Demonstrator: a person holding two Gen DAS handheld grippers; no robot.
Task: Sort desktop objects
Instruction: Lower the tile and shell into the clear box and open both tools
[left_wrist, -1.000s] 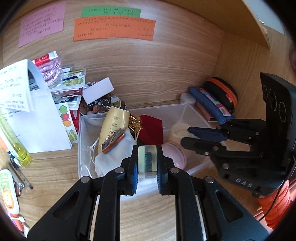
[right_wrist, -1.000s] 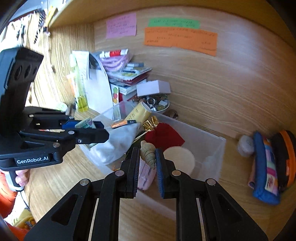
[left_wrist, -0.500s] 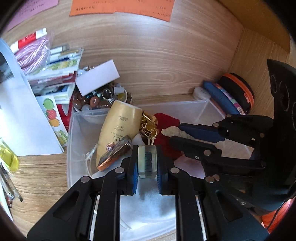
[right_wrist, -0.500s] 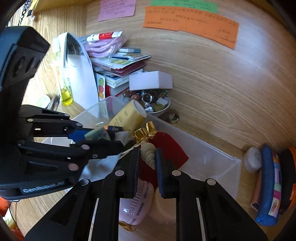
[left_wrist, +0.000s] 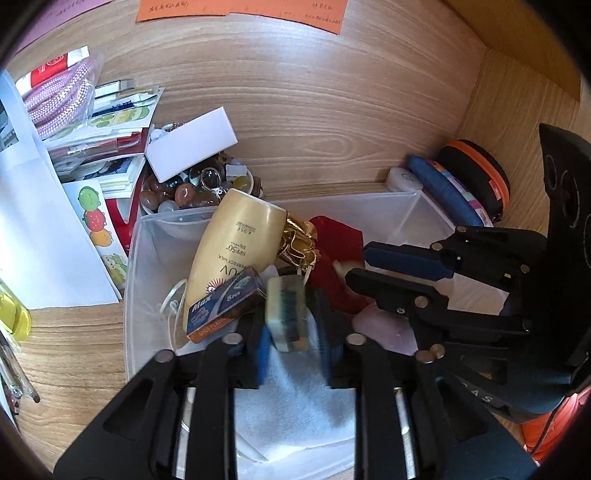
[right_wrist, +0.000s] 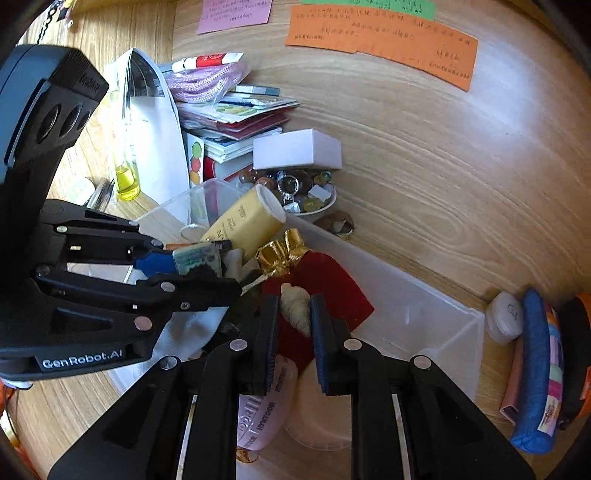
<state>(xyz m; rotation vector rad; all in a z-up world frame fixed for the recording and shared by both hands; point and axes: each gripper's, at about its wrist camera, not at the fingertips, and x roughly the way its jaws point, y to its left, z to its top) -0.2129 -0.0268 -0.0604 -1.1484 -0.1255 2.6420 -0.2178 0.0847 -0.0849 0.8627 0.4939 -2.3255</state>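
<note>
My left gripper (left_wrist: 293, 338) hangs over the clear plastic bin (left_wrist: 406, 195), and its jaws are opening. A pale green block (left_wrist: 288, 314) sits tilted and blurred between them with a gap beside the right pad, so it is loose. From the right wrist view the left gripper (right_wrist: 207, 267) carries the block (right_wrist: 197, 258) at its tip. My right gripper (right_wrist: 293, 308) is shut on a beige spiral shell (right_wrist: 297, 310) above the red pouch (right_wrist: 332, 280) in the bin (right_wrist: 388, 269). The right gripper (left_wrist: 356, 264) reaches in from the right.
The bin holds a yellow tube (left_wrist: 236, 243), a small Max box (left_wrist: 221, 306), a white cloth (left_wrist: 295, 398) and a pink item (right_wrist: 262, 406). Behind it stand a bowl of beads (left_wrist: 184, 192), a white box (left_wrist: 192, 147) and stacked booklets (right_wrist: 236, 122). A blue pencil case (right_wrist: 535, 369) lies right.
Both grippers have come forward and down over the bin. The left jaws have parted and the green block has tipped loose between them. The right stays shut on the shell.
</note>
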